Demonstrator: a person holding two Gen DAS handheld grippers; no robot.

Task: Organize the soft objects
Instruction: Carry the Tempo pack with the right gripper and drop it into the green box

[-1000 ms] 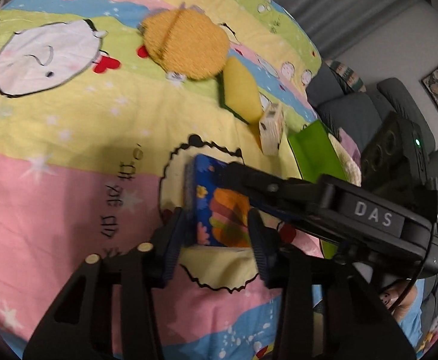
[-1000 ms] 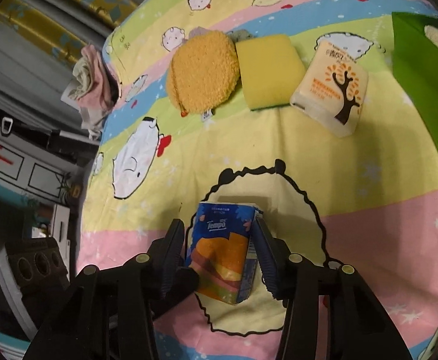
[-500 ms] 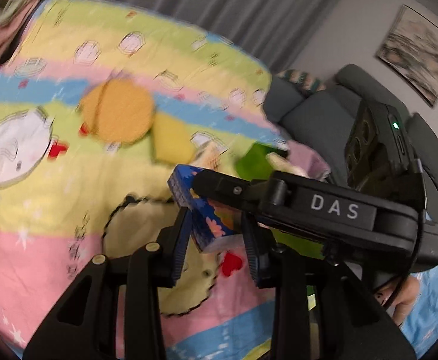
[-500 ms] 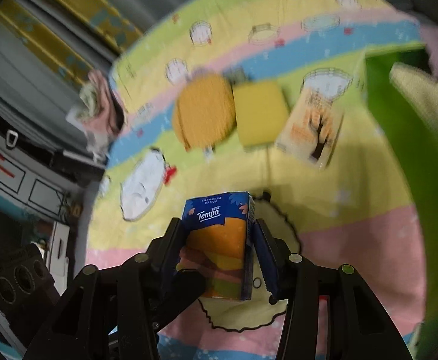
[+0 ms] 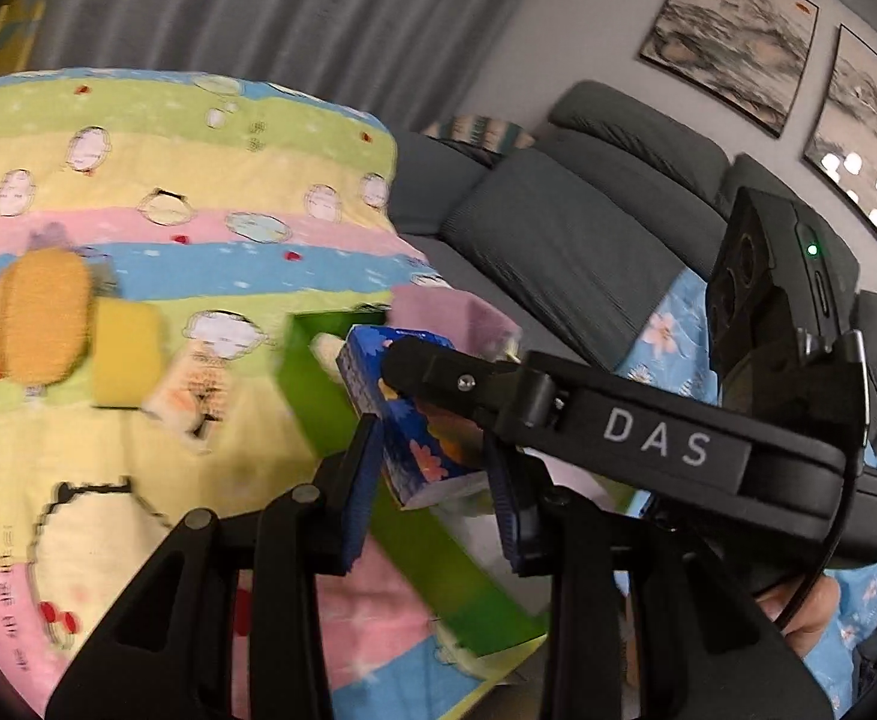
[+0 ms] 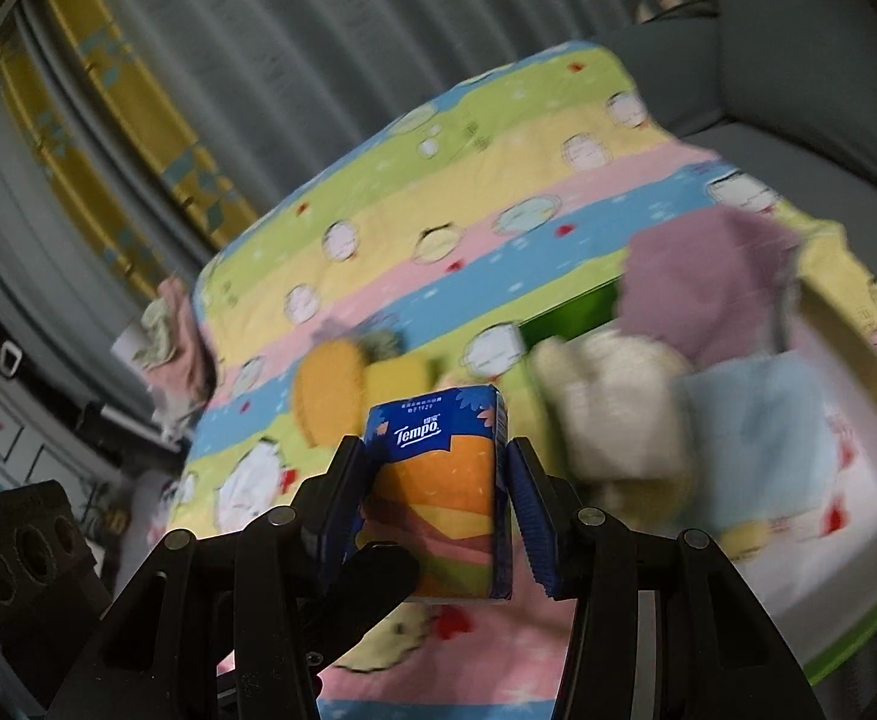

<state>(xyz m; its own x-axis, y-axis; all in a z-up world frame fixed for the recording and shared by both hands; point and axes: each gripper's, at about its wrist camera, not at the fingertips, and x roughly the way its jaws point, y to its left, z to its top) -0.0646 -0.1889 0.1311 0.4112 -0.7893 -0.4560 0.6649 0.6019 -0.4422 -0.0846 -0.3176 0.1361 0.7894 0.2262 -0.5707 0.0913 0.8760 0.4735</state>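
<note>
A blue and orange Tempo tissue pack (image 6: 438,492) is held in the air between both grippers. My right gripper (image 6: 435,501) is shut on its sides. My left gripper (image 5: 432,480) is shut on the same pack (image 5: 414,438) from the other side, above the rim of a green box (image 5: 426,534). The green box (image 6: 852,612) holds a purple cloth (image 6: 702,288), a cream plush (image 6: 612,408) and a light blue cloth (image 6: 762,450). On the striped blanket (image 5: 138,180) lie a round orange pad (image 5: 36,318), a yellow sponge (image 5: 123,360) and a pale tissue pack (image 5: 192,396).
A grey sofa (image 5: 558,222) stands behind the blanket under framed pictures (image 5: 732,36). Grey curtains (image 6: 318,60) hang at the back. A small heap of clothes (image 6: 168,336) lies at the blanket's far left edge.
Both grippers have lifted the Tempo pack off the blanket and carried it up and to the right, over the green box. Both views are blurred by motion.
</note>
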